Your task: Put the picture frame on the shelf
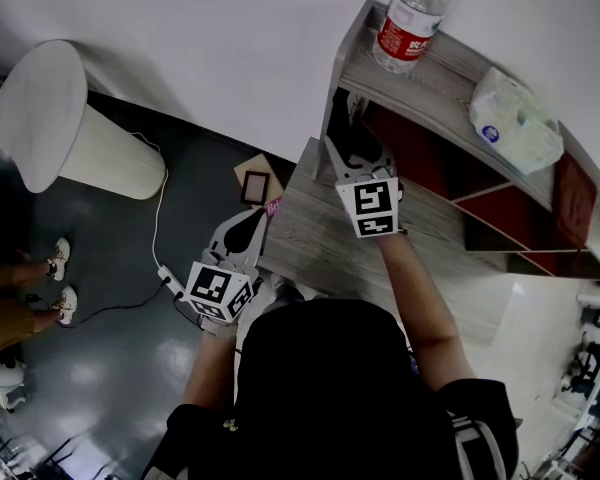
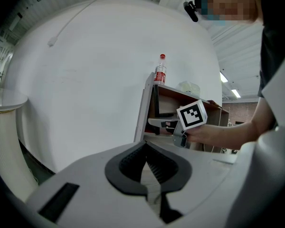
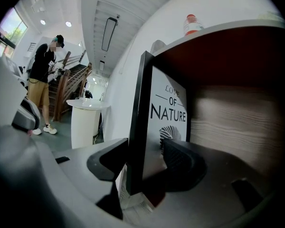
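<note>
The picture frame [image 3: 167, 113], black-edged with a white print reading "LOVE OF NATURE", stands upright in the upper-left compartment of the wooden shelf [image 1: 450, 80], against its back. My right gripper [image 3: 145, 147] straddles the frame's lower edge. Its jaws stand wide, with a shadowed gap at the right pad, so it is open. In the head view the right gripper [image 1: 352, 156] reaches into that compartment and mostly hides the frame. My left gripper [image 1: 248, 220] hangs shut and empty off the shelf's left front corner. Its tips [image 2: 145, 147] meet.
A water bottle [image 1: 412, 18] and a white packet [image 1: 515, 118] sit on the shelf top. A small frame [image 1: 256, 186] lies on the dark floor. A white round stand [image 1: 55, 133] and a cable [image 1: 158, 238] are at left, near a person's feet [image 1: 60, 278].
</note>
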The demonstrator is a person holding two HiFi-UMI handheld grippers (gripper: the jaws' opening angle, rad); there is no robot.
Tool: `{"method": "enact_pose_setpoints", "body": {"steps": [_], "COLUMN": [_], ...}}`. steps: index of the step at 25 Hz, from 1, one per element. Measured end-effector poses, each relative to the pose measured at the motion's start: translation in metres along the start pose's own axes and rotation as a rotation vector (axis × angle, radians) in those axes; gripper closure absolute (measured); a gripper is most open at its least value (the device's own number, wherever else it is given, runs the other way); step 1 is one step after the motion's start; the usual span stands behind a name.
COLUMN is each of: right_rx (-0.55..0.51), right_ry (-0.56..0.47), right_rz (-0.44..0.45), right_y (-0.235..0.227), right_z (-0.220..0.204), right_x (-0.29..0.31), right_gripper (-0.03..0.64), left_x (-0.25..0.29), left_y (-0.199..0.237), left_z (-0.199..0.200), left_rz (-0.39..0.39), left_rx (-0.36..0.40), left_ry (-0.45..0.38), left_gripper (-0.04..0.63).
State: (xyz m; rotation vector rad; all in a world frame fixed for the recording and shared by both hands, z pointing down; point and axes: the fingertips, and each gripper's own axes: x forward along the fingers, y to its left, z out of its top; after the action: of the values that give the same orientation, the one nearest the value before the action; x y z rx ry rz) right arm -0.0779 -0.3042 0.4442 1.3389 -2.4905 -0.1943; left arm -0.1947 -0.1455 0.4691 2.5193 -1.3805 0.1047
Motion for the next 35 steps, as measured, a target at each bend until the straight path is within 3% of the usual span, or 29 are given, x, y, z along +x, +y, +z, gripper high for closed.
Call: {"method": "enact_pose_setpoints", "body": {"steps": [8,17,27,35], "right_rx": [0.029,0.085,0.117,0.156], "right_ry": [-0.016,-0.007,0.013,0.037], "right_rz": [-0.006,-0.033,-0.109,-0.125], "right_y": [0.002,-0.011,-0.045,-0.058], "right_z": [-0.002,-0.019,-0.045,-0.065], "right_x": [-0.022,-0.074,-0.143,-0.187], "right_gripper": [0.399,0.405,0.563,0.612], "left_x": [0.003,0.030,0.071,0.097], "left_y": [-0.008,-0.038,-0.087,-0.121], "left_z": [-0.001,-0.009,-0.012,-0.010], "left_rz": [-0.022,-0.106,-0.231,-0.299], "left_rx": [0.003,0.009,0.026,0.044], "left_ry": [0.006,0.031,0.047,0.053], "left_gripper": [0.586,0.586,0.586,0.586]}}
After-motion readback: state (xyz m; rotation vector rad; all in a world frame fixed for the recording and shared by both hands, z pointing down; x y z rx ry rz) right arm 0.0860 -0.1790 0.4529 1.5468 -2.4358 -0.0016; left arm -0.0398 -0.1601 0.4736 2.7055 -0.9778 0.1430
